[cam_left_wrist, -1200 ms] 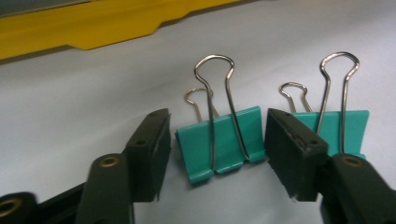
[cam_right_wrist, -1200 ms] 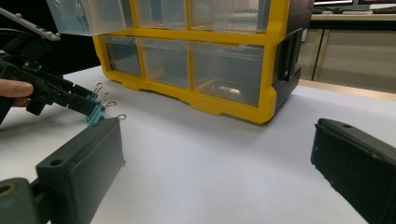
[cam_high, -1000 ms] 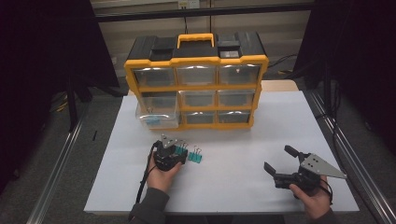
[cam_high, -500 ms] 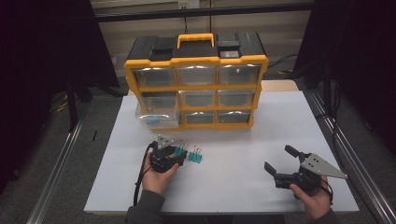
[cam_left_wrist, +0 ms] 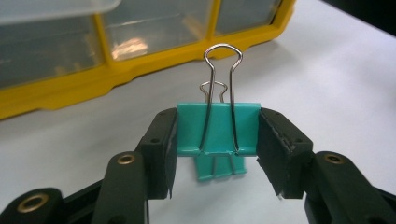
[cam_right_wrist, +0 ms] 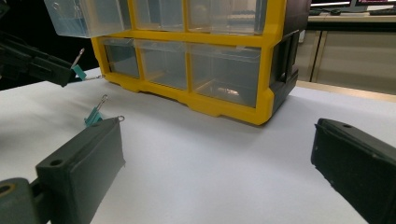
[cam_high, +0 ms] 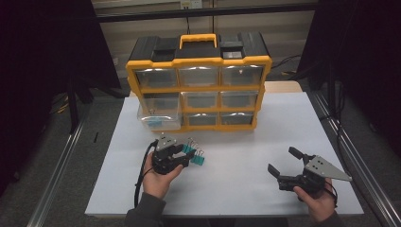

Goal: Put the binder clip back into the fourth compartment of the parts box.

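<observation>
Teal binder clip (cam_left_wrist: 218, 128), silver wire handles upright, between left hand-held gripper (cam_left_wrist: 215, 154) jaws

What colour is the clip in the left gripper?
Teal clip with silver wire handles, best seen in the left gripper view.

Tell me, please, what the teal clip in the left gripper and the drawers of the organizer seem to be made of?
Teal binder clip: probably painted sheet metal, smooth with folded edges, with shiny bent wire handles. Drawers: seemingly clear, glossy plastic; you can see through them and they catch reflections. The yellow frame looks like opaque moulded plastic.
</observation>
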The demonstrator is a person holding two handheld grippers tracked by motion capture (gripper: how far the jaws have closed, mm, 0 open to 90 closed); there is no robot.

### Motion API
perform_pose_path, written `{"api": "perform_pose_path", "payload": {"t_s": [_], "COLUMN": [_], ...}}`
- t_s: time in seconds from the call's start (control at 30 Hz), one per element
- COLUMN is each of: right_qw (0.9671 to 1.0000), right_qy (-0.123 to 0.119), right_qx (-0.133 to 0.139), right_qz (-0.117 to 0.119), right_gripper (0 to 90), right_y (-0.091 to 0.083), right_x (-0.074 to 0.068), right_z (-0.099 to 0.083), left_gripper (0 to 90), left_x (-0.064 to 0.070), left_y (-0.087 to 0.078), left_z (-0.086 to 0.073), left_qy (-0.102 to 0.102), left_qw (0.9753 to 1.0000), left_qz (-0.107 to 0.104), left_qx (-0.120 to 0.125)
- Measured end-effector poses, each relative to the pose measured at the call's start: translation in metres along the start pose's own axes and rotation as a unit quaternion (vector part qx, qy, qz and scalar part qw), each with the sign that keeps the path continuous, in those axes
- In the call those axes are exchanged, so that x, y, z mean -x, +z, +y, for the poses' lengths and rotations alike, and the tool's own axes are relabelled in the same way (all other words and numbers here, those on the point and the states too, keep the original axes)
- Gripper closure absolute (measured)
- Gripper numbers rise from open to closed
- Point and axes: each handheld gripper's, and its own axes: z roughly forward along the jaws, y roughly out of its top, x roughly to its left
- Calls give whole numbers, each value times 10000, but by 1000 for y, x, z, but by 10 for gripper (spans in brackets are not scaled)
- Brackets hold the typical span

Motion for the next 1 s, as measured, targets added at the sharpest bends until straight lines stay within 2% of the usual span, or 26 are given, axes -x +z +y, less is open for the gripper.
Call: {"api": "perform_pose_path", "payload": {"t_s": [0.3, 0.33, 0.4, 0.57, 1.0], "right_qw": [10000, 10000, 10000, 10000, 10000], "right_qy": [16, 29, 11, 15, 17], "right_qx": [-19, -22, -24, -18, -27], "right_qz": [-13, -19, -20, -22, -21], "right_gripper": [20, 20, 19, 19, 20], "right_y": [0, 0, 0, 0, 0], "right_x": [0, 0, 0, 0, 1], "right_z": [0, 0, 0, 0, -1], "left_gripper": [502, 502, 502, 502, 502], "left_x": [9, 10, 12, 15, 12], "left_y": [-3, -3, -4, -6, -20], "left_z": [15, 17, 21, 32, 65], "left_qy": [90, 5, -1, 78, 24], "left_qw": [9995, 9994, 9993, 9992, 9983], "left_qz": [-281, -315, -341, -325, -306], "left_qx": [79, 136, 162, 216, 505]}}
